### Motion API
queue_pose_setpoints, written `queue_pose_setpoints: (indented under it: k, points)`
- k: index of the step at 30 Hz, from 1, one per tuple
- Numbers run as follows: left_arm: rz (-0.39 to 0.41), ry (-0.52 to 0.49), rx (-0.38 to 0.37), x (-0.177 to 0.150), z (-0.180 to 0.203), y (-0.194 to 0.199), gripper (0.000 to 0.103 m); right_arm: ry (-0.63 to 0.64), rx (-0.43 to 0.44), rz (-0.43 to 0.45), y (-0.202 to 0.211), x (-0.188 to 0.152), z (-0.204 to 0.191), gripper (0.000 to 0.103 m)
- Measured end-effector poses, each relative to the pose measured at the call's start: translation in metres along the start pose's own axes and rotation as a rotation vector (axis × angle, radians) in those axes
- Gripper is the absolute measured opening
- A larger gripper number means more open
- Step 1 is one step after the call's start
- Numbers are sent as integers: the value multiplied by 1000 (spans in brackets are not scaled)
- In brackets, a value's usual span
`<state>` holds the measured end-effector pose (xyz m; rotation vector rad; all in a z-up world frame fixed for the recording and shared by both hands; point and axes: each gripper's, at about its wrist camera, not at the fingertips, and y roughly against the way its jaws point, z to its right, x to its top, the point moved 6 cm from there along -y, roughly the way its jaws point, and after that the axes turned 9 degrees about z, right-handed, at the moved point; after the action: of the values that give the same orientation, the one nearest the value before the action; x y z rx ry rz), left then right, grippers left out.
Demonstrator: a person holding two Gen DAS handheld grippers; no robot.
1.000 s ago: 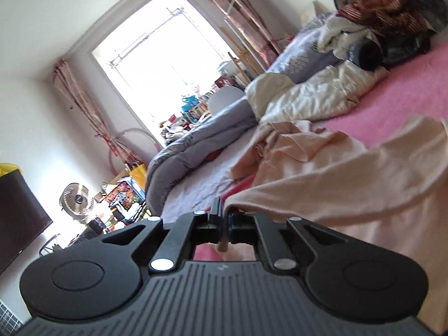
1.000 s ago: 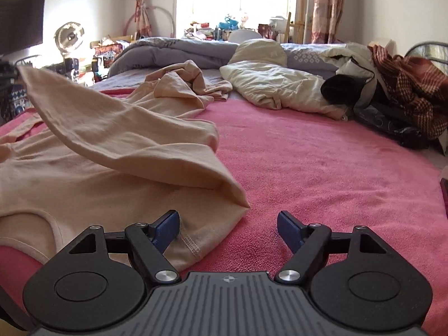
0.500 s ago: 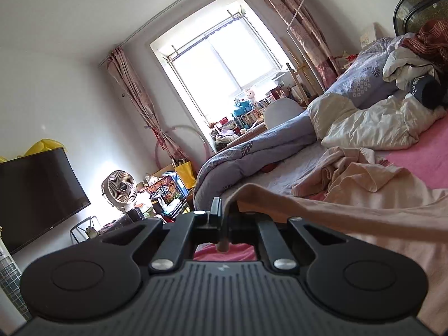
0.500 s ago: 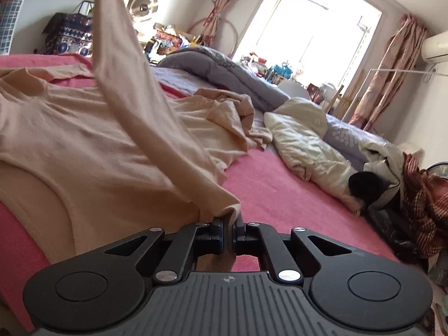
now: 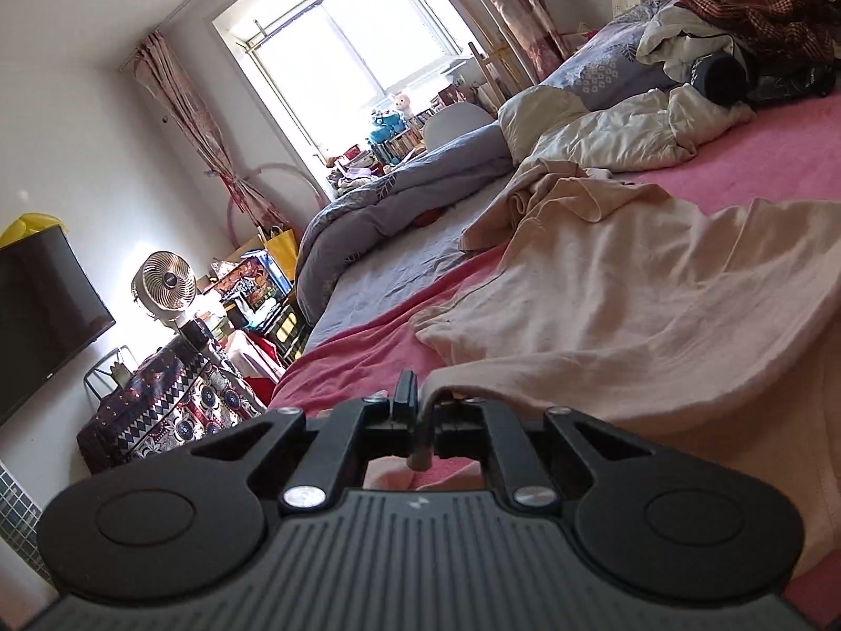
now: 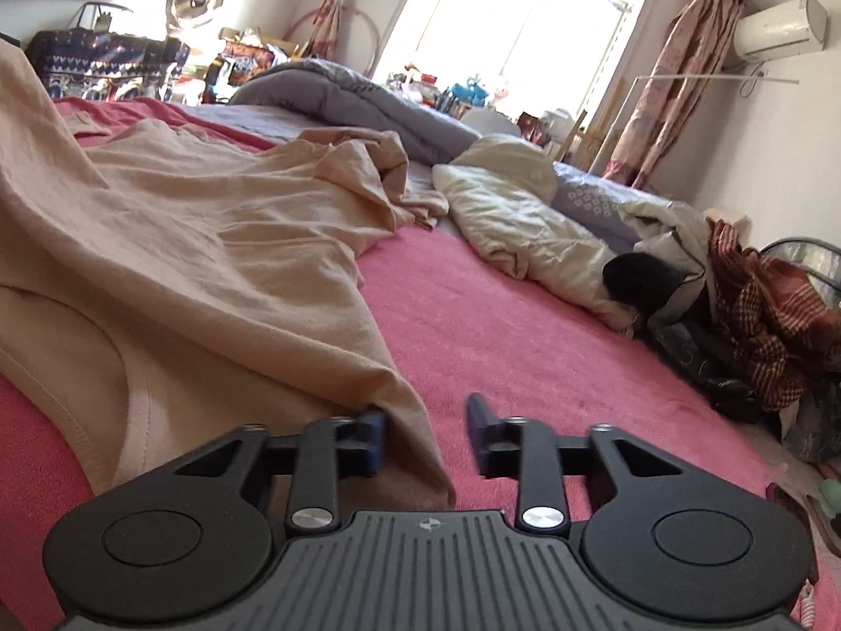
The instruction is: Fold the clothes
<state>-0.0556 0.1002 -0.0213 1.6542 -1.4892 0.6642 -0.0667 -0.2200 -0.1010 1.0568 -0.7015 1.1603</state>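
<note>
Half a second ago the right gripper (image 6: pixel 426 436) pinched the hem of the peach garment (image 6: pixel 221 247); its jaws are now parting, the hem corner lying loose between them against the left finger. What hung lifted from the left gripper (image 5: pixel 418 415) now drapes low; that gripper's jaws are easing apart, with a fold of the fabric's edge still between them. Most of the garment lies spread on the pink bedspread (image 6: pixel 525 331), with a cream duvet (image 6: pixel 520 221) and grey quilt (image 6: pixel 336 94) beyond.
</note>
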Motion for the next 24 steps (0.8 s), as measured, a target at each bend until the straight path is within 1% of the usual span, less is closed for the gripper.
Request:
queue_pose_setpoints:
  k: [1,2,4,5,7,11,13,15,16,17,19,20,21,22,23,24]
  points:
    - [2,-7,0,1,1,3,9,9,-6,27,-1,3,-1,60]
    - [3,-14,0,2,2,6,9,13,7,36,-2,5,-2,57]
    - [6,-16,-1,4,1,8,10,-3,46,25,-6,8,-2,23]
    - [7,-16,0,4,1,9,10,-15,52,18,-7,10,0,4]
    - [11,-11,5,6,1,9,10,-52,45,37,-7,15,9,5]
    - [23,-5,-3,10,-1,10,11,-159,-19,100,8,25,37,5]
    - [20,-11,-13,9,4,11,11,-197,-25,92,11,20,45,6]
    - [12,-14,-25,6,10,12,11,-155,-26,38,5,7,41,13]
    - [8,-16,-31,4,13,12,11,-111,-27,22,3,0,35,14]
    - [2,-21,-36,2,16,14,11,-58,-28,24,3,-3,29,16]
    - [-5,-33,-44,-3,20,18,11,60,-14,71,6,-3,11,19]
    - [-5,-36,-42,-2,20,18,11,107,1,103,8,0,3,33]
    - [-5,-39,-41,-2,21,19,11,141,20,128,7,4,-5,50]
    - [-4,-41,-39,-1,20,19,11,175,40,153,7,7,-12,52]
    - [1,-36,-33,2,18,17,11,206,59,173,5,11,-20,48]
    - [6,-31,-28,5,16,16,11,216,76,161,0,13,-22,24]
